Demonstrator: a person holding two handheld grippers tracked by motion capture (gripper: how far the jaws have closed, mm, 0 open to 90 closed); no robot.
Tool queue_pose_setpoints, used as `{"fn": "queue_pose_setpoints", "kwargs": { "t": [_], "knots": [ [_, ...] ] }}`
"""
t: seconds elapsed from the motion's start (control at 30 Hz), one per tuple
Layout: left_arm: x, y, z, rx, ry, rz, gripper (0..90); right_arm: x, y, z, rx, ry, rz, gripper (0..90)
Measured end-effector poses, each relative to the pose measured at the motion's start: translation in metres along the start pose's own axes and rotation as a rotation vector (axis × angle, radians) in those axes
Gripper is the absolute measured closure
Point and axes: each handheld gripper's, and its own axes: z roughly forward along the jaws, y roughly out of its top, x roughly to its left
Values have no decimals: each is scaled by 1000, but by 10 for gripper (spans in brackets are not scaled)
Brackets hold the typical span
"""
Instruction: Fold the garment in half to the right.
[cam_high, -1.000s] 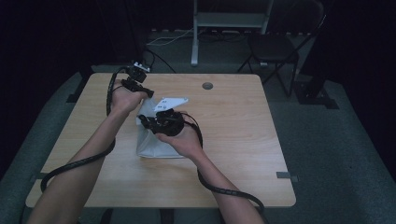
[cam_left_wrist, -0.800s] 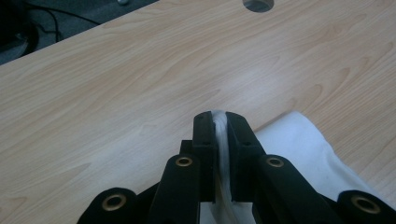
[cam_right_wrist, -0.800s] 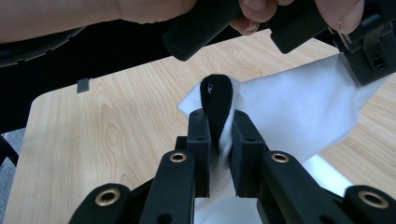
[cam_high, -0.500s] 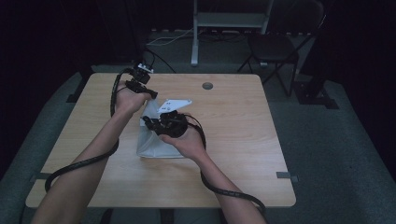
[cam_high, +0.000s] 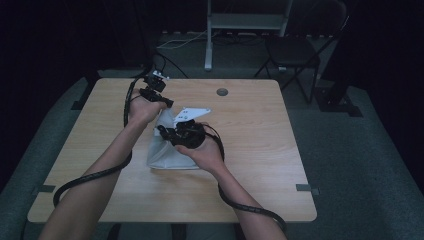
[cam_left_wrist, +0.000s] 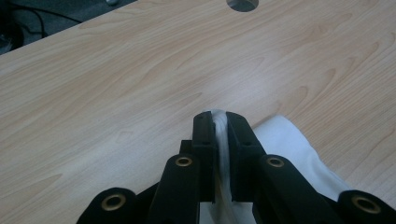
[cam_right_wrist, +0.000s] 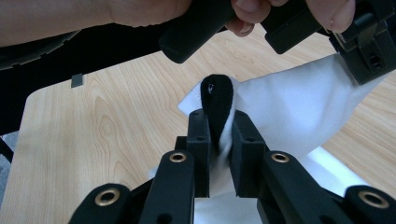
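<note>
A white cloth (cam_high: 167, 154) lies on the left-middle of the wooden table (cam_high: 255, 165), with its far edge pulled up. My left gripper (cam_high: 166, 105) is at the cloth's far corner. In the left gripper view, this gripper (cam_left_wrist: 219, 125) is shut on a thin fold of the white cloth (cam_left_wrist: 292, 144). My right gripper (cam_high: 163, 131) is just nearer, over the cloth. In the right gripper view, it (cam_right_wrist: 218, 128) is shut on the cloth (cam_right_wrist: 289, 112), and a small black tab (cam_right_wrist: 217, 102) sticks up between the jaws. The left gripper (cam_right_wrist: 362, 60) pinches the cloth's upper right corner there.
A round cable hole (cam_high: 222, 92) sits near the table's far edge. Behind the table are a chair (cam_high: 295, 50) and a metal stand (cam_high: 245, 20). Cables trail from both grippers across the table's near left part.
Both hands have shifted slightly to the right, still shut on the cloth. The cloth's raised edge has moved with them.
</note>
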Motion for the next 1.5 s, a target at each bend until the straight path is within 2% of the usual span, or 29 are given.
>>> {"fn": "queue_pose_setpoints", "kwargs": {
  "t": [0.73,1.5],
  "knots": [
    [-11,-3,13,-16,-29,6,831,-6,-13,-6,14,-11,24,803],
    [-19,-5,23,-17,-39,11,830,-12,-27,-11,29,-23,38,801]
  ]
}}
